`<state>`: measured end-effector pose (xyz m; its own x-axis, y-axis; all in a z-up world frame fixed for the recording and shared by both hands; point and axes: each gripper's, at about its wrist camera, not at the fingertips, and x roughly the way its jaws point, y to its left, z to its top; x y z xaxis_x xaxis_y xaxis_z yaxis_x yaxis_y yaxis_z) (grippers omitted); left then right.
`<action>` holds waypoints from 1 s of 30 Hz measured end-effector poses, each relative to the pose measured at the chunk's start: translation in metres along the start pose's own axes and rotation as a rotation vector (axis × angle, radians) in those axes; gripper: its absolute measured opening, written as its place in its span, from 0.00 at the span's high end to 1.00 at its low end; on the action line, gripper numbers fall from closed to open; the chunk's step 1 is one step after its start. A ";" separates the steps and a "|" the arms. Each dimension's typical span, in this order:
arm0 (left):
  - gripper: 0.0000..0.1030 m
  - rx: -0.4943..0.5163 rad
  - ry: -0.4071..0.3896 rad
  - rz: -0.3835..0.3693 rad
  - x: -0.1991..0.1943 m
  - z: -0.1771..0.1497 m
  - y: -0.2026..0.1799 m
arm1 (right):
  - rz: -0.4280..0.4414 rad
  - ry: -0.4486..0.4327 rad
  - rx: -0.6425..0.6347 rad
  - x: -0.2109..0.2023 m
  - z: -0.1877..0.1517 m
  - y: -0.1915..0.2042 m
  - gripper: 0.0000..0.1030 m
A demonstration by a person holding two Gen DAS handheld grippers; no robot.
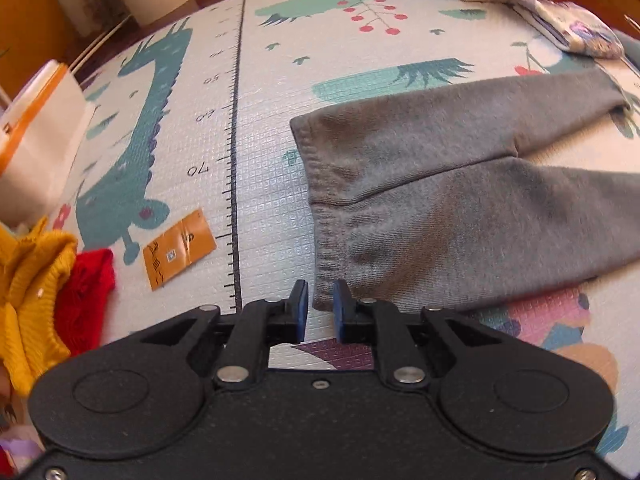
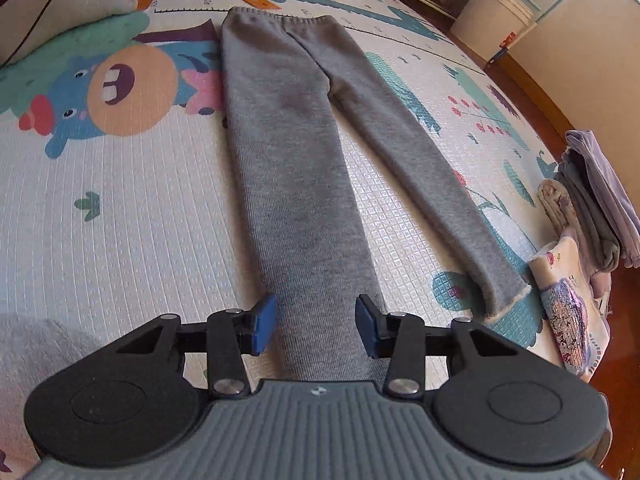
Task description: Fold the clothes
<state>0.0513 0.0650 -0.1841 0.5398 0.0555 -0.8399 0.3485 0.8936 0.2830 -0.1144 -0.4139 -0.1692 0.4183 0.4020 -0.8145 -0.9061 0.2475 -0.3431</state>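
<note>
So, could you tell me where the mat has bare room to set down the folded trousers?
The widest free patch lies left of the grey trousers in the right wrist view, on the play mat. A narrower wedge opens between the two legs. Crowded spots: the folded stack beyond the far leg's cuff, and the yellow and red knitwear near the waistband.

A cartoon-printed foam play mat [image 2: 120, 208] is carrying grey knit trousers [image 2: 288, 152] lying flat, an orange paper packet [image 1: 179, 249] lying just beyond their waistband, and folded clothes [image 2: 588, 216] sitting beside their leg cuffs
</note>
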 end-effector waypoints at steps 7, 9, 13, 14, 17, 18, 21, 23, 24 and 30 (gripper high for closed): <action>0.56 0.686 -0.064 0.116 0.003 -0.038 -0.046 | -0.048 0.047 -0.061 0.004 -0.024 0.007 0.63; 0.56 0.834 -0.081 0.175 0.010 -0.052 -0.053 | -0.057 0.062 -0.066 0.005 -0.025 0.005 0.63; 0.57 1.113 -0.134 0.303 0.027 -0.082 -0.058 | -0.065 0.083 -0.078 0.007 -0.026 0.002 0.63; 0.57 1.161 -0.152 0.316 0.029 -0.088 -0.057 | -0.062 0.087 -0.073 0.008 -0.026 0.000 0.63; 0.57 1.298 -0.209 0.333 0.037 -0.102 -0.053 | -0.045 0.103 -0.049 0.010 -0.024 -0.005 0.63; 0.57 1.341 -0.229 0.342 0.040 -0.106 -0.053 | -0.039 0.109 -0.041 0.011 -0.023 -0.006 0.62; 0.58 1.409 -0.265 0.345 0.047 -0.111 -0.051 | -0.019 0.124 -0.017 0.014 -0.021 -0.013 0.58; 0.79 1.415 -0.244 0.333 0.050 -0.109 -0.051 | 0.014 0.137 0.020 0.015 -0.020 -0.018 0.68; 0.79 1.408 -0.233 0.325 0.049 -0.107 -0.053 | 0.028 0.147 0.032 0.016 -0.019 -0.019 0.76; 0.87 1.289 -0.212 0.276 0.022 -0.091 -0.052 | 0.077 0.168 0.113 0.002 -0.017 -0.022 0.94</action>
<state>-0.0247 0.0607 -0.2590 0.7765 -0.0096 -0.6301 0.6161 -0.1986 0.7622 -0.0945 -0.4336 -0.1712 0.3231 0.2731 -0.9061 -0.9180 0.3231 -0.2300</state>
